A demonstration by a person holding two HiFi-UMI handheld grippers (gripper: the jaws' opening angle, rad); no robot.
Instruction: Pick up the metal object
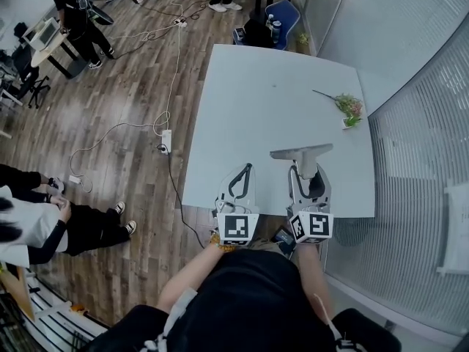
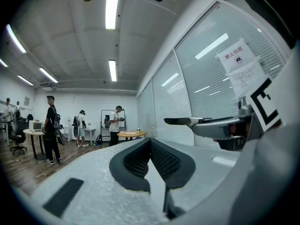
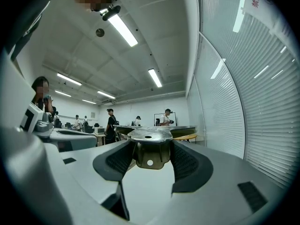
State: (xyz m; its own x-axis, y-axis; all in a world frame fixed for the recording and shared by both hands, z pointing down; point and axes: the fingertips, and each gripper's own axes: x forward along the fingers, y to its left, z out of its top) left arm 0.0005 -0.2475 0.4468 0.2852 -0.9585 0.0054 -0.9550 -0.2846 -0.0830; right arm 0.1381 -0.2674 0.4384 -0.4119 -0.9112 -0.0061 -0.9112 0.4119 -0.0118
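The metal object [image 1: 300,152] is a grey bracket with a flat top bar and a short stem. My right gripper [image 1: 305,170] is shut on the stem and holds the bracket above the near part of the white table [image 1: 278,86]. In the right gripper view the bracket [image 3: 150,146] sits between the two dark pads, its flat top level. My left gripper [image 1: 246,173] hovers just to the left, shut, with nothing in it. In the left gripper view its pads [image 2: 136,158] meet, and the bracket [image 2: 201,122] shows at the right.
A small flower sprig [image 1: 348,107] lies near the table's right edge. A glass wall with blinds [image 1: 425,123] runs along the right. Cables [image 1: 165,134] trail over the wooden floor at the left, where people stand. A blue chair [image 1: 283,17] is beyond the far end.
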